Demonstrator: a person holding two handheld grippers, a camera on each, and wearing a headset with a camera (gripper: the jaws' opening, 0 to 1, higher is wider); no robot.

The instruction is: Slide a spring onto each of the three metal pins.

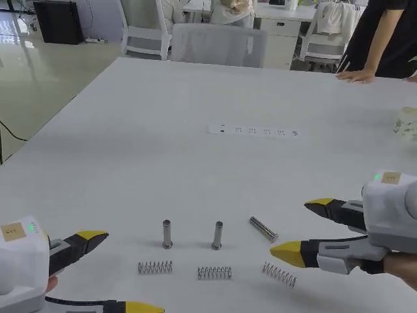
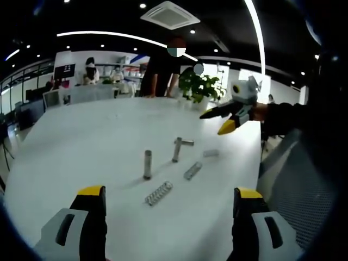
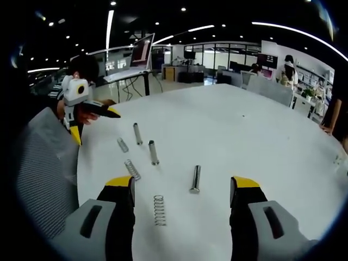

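Now — target: I'm aiming for the spring [image 1: 279, 274] beside the fallen pin [image 1: 263, 229], to pinch it mid-coil.
Right gripper [image 1: 288, 227]: gaping wide, empty.
Left gripper [image 1: 133, 272]: wide too.

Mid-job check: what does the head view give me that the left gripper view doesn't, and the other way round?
Head view: the power strip set into the table, and a person's hand resting on the far edge. Left gripper view: a potted plant beyond the table and a ceiling vent. Both: two upright pins, one lying pin, three bare springs in a row in front of them, and the open right gripper.
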